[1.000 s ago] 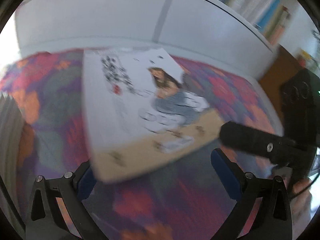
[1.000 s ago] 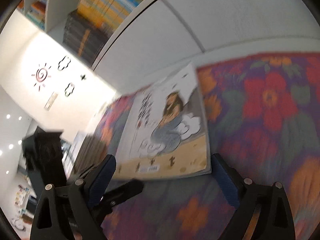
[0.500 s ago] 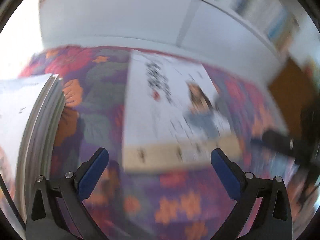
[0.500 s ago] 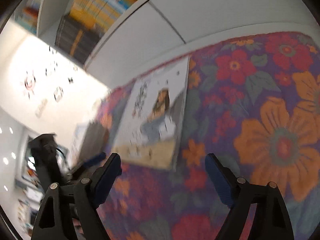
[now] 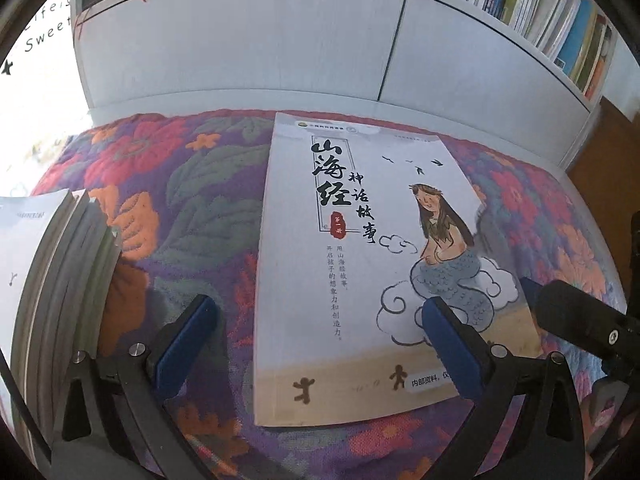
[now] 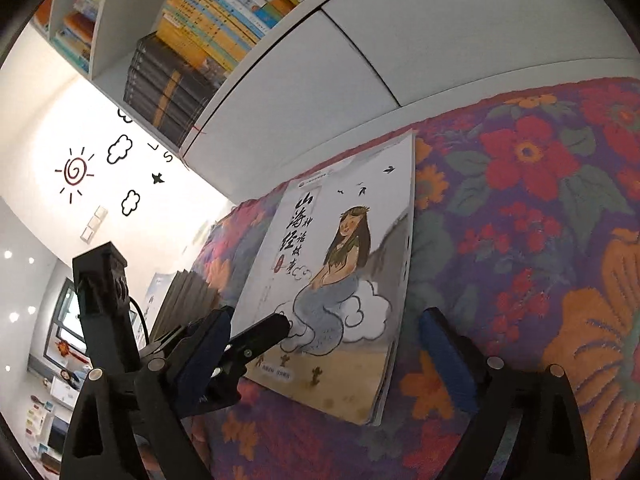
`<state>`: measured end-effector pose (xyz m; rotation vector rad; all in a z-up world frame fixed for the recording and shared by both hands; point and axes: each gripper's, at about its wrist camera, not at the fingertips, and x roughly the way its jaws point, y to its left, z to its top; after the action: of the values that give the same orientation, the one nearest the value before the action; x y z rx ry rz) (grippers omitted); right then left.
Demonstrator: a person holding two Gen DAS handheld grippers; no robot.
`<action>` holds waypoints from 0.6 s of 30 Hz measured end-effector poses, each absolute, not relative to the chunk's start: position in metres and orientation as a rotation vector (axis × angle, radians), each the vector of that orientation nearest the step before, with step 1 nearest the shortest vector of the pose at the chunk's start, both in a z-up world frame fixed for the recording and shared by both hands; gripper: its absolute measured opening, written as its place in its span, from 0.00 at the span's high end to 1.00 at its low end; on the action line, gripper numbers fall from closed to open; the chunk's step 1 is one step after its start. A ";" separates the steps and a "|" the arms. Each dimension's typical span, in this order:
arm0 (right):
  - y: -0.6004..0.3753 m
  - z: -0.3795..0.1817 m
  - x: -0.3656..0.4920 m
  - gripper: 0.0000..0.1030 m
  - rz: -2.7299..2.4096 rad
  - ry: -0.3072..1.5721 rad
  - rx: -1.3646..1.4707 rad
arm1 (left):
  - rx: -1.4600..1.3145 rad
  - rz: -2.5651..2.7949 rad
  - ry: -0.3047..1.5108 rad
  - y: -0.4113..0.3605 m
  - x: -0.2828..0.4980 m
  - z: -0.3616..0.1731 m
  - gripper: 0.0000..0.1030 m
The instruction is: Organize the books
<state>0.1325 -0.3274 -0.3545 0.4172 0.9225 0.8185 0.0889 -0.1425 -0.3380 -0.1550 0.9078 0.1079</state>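
Book (image 5: 360,264) lies flat on floral cloth (image 5: 192,200), both grippers' jaws apart and empty; a low pinch may snag cloth or crease the cover.

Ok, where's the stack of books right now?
The stack sits at the far left of the left wrist view, on the floral cloth, left of the mermaid book. In the right wrist view it shows behind the left tool.

the book stack (image 5: 48,280) runs off the left edge; shelf books' (image 5: 560,12) spines are unreadable.
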 end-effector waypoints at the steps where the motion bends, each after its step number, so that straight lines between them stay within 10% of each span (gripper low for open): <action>1: -0.327 -0.354 0.132 0.08 0.821 0.922 0.419 | -0.151 0.110 0.908 -0.143 0.090 -0.337 0.01; 18: -0.323 -0.357 0.120 0.06 0.872 0.927 0.411 | -0.141 0.087 0.905 -0.148 0.086 -0.339 0.01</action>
<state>0.1204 -0.3232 -0.3574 0.4106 0.9275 0.8716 0.0861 -0.1481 -0.3389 -0.1411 0.9051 0.0869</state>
